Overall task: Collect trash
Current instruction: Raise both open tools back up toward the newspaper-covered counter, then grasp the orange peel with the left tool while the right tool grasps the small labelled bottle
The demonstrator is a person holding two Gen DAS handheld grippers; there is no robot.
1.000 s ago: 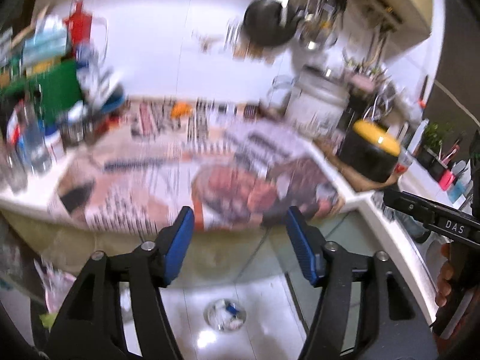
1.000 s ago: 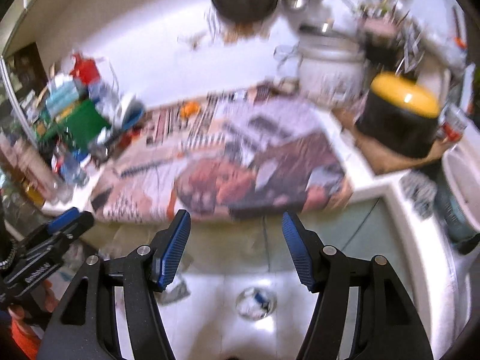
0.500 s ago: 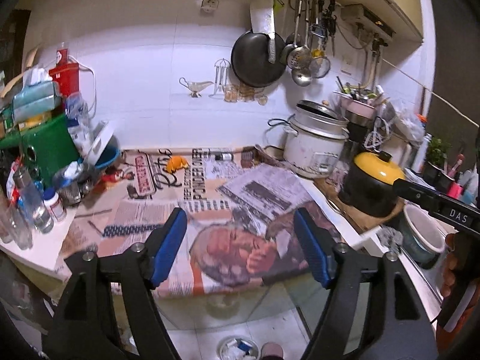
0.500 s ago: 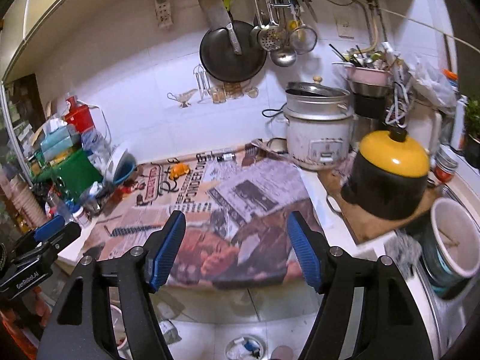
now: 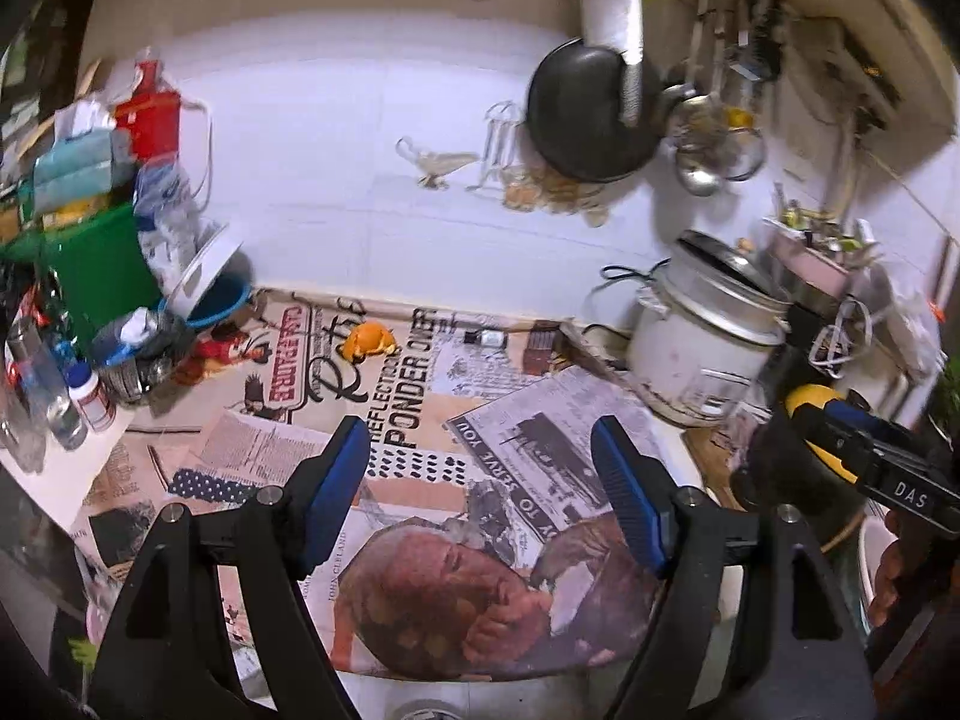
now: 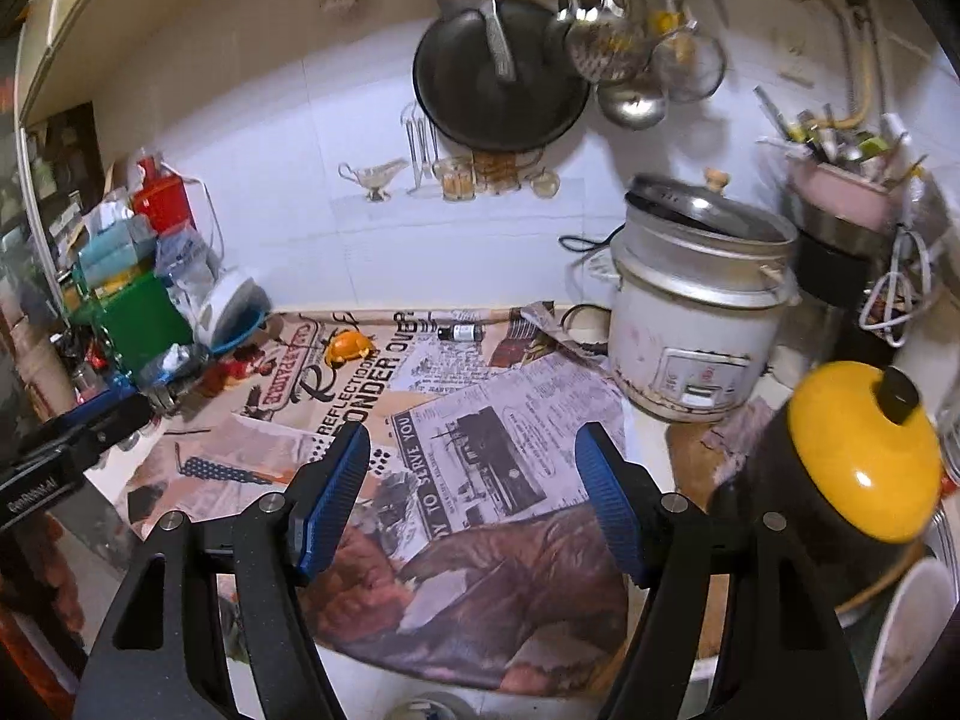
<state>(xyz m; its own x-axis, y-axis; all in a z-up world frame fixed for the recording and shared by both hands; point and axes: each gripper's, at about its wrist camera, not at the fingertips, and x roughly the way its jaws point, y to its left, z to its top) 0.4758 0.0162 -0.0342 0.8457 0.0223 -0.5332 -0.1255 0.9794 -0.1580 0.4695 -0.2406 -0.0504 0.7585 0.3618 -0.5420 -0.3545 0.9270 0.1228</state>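
An orange peel [image 5: 367, 341] lies on the newspaper-covered counter [image 5: 420, 420] near the back wall; it also shows in the right wrist view [image 6: 347, 348]. A small dark bottle [image 5: 486, 337] lies on its side to the right of the peel, seen also in the right wrist view [image 6: 461, 333]. My left gripper [image 5: 480, 498] is open and empty, above the counter's front part. My right gripper [image 6: 474, 498] is open and empty beside it. Both are well short of the peel and the bottle.
A white rice cooker [image 6: 696, 324] and a black pot with yellow lid [image 6: 840, 480] stand at the right. A green box [image 5: 90, 264], blue bowl [image 5: 219, 303] and several bottles [image 5: 54, 396] crowd the left. A black pan [image 6: 498, 72] and ladles hang on the wall.
Both grippers have risen from below the counter edge and moved forward over the newspaper. The floor and the bin below have dropped out of view. The jaws stay open.
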